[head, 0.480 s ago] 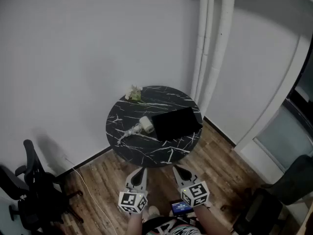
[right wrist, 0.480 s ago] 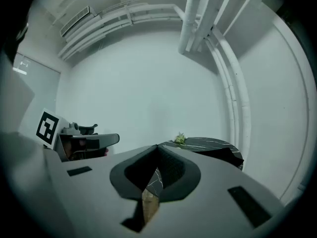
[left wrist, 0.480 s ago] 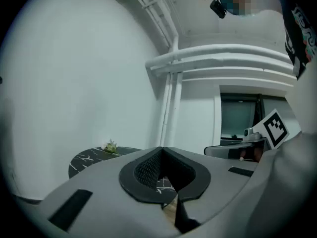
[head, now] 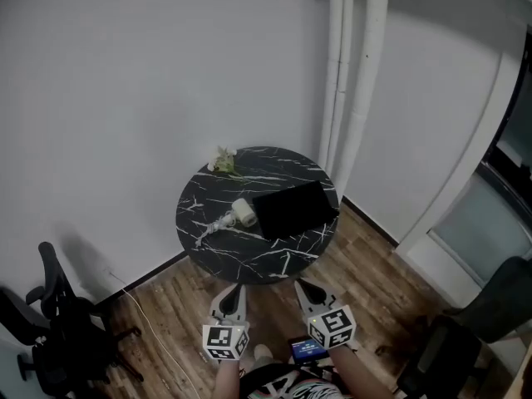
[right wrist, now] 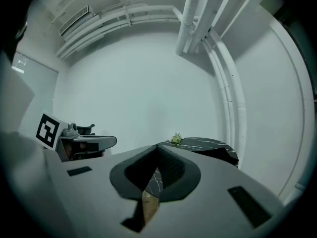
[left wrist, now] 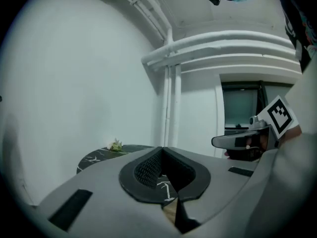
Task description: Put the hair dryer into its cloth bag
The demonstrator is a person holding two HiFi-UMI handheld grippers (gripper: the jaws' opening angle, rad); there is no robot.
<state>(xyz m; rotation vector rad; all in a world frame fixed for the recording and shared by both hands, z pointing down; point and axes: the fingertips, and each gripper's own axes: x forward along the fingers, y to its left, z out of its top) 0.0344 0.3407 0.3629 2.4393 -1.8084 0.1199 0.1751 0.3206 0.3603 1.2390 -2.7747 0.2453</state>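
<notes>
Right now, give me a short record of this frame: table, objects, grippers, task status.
table: round, black marble
cloth bag: black, flat on table
hair dryer: on table, left of cloth bag, outside it
plant: table's far edge
left gripper: shut, empty, short of table
right gripper: shut, empty, short of table
task status: not begun
</notes>
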